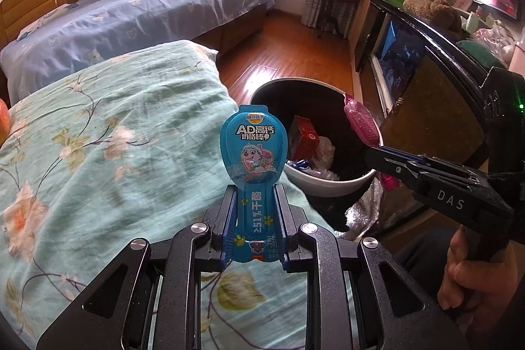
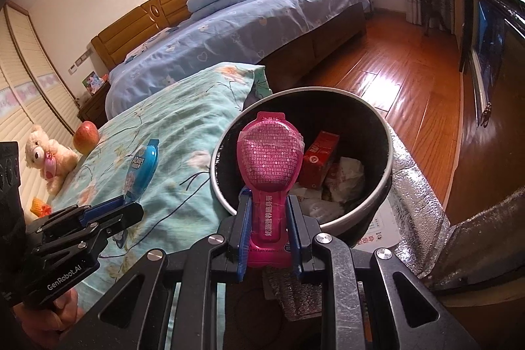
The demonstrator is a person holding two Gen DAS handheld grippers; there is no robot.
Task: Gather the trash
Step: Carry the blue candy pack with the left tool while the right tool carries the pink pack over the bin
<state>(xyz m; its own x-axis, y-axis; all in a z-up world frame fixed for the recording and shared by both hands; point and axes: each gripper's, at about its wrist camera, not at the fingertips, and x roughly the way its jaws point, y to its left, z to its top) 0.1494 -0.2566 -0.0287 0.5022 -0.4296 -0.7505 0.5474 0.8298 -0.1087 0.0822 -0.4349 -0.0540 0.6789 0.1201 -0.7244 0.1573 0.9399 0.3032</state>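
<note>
Right tongs (image 2: 268,228) pinch a pink wrapper (image 2: 269,153) over the bin (image 2: 388,150) by the bed's (image 2: 183,120) foot corner, left tongs (image 1: 255,218) pinch a blue wrapper (image 1: 254,143) above the bed's edge: carry each past the rim before releasing.

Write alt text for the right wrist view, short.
The right gripper is shut on a pink snack wrapper, held over the open trash bin, which already holds a red carton and crumpled paper. At left, the left gripper holds a blue wrapper above a floral bedspread.
</note>
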